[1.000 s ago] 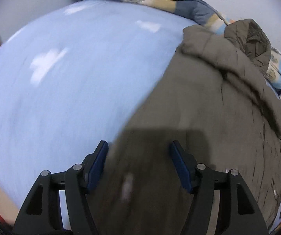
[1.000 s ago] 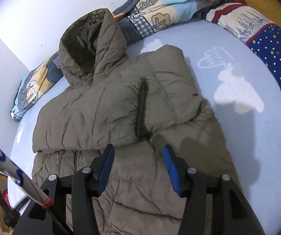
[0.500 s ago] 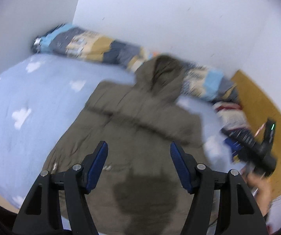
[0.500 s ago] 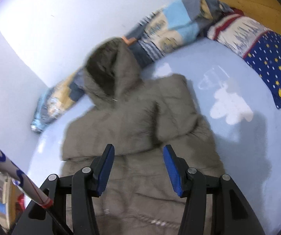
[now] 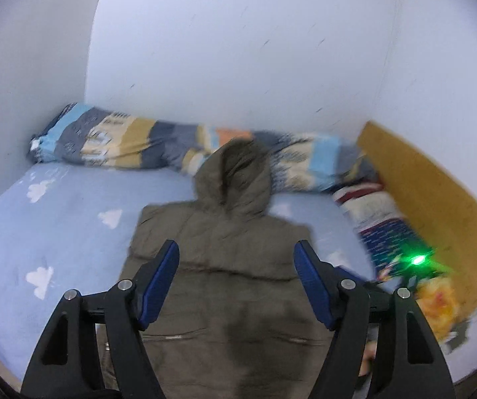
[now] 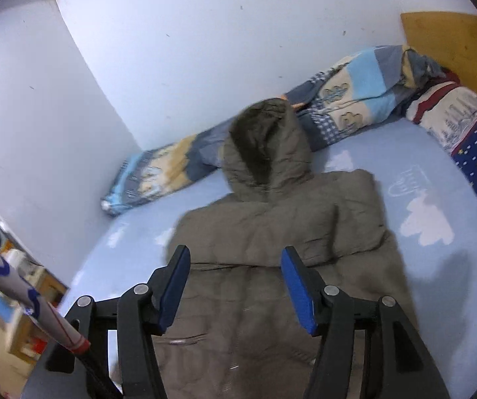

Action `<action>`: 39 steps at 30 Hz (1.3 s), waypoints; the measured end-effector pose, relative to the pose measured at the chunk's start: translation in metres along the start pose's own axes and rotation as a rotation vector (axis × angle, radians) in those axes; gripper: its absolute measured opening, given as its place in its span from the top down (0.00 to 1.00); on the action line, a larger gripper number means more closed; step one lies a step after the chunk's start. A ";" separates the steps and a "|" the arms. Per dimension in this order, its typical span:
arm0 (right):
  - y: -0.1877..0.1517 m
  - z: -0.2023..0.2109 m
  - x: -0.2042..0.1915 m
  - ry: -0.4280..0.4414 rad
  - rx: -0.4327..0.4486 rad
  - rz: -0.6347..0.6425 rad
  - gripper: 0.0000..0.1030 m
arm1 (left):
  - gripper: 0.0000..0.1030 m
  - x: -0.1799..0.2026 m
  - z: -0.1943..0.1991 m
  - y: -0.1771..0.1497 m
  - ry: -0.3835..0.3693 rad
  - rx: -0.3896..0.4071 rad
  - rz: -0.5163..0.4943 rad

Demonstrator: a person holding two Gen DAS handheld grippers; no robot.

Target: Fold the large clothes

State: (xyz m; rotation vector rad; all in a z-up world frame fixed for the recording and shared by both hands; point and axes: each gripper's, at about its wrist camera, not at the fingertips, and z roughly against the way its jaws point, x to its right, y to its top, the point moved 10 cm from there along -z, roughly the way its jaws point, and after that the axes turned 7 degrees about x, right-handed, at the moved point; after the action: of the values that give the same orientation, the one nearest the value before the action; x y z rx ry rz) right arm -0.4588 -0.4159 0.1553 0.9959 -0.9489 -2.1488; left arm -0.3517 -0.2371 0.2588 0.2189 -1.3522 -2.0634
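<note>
A: Change since a second ago?

B: Both views now take in far more of the room. The left view earlier showed blurred sheet and one side of the jacket (image 5: 238, 266) close up; now the whole hood (image 5: 241, 176) and both walls show. In the right view the jacket sat closer under the camera; now it lies further below.

A: Fingers?

B: Left gripper (image 5: 237, 266): fingers have just been opening, nothing between them, clear above the jacket. Right gripper (image 6: 235, 267): fingers apart, empty, about as wide as before.

A: Where is the jacket?

B: Flat on the bed (image 6: 438, 266), front up, hood towards the wall and resting against the quilt (image 6: 355, 99). Both sleeves folded in across the chest, one overlapping the other.

A: Counts?

B: One jacket, one hood. One rolled patchwork quilt along the wall. One starred pillow (image 6: 471, 146) at the wooden headboard (image 6: 448, 40). Two grippers, two blue-padded fingers each. One green light (image 5: 418, 260) at the left view's right edge, on the other gripper.
</note>
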 end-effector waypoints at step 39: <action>-0.057 -0.149 0.043 -0.201 -0.211 0.005 0.51 | 0.32 -0.136 -0.216 -0.096 0.220 -0.159 -0.084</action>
State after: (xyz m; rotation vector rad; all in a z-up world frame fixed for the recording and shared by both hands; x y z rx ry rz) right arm -0.3738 -0.4673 0.0231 0.6853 -0.7927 -2.3209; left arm -0.1865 -0.2945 0.0494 0.4268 -1.0584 -2.1336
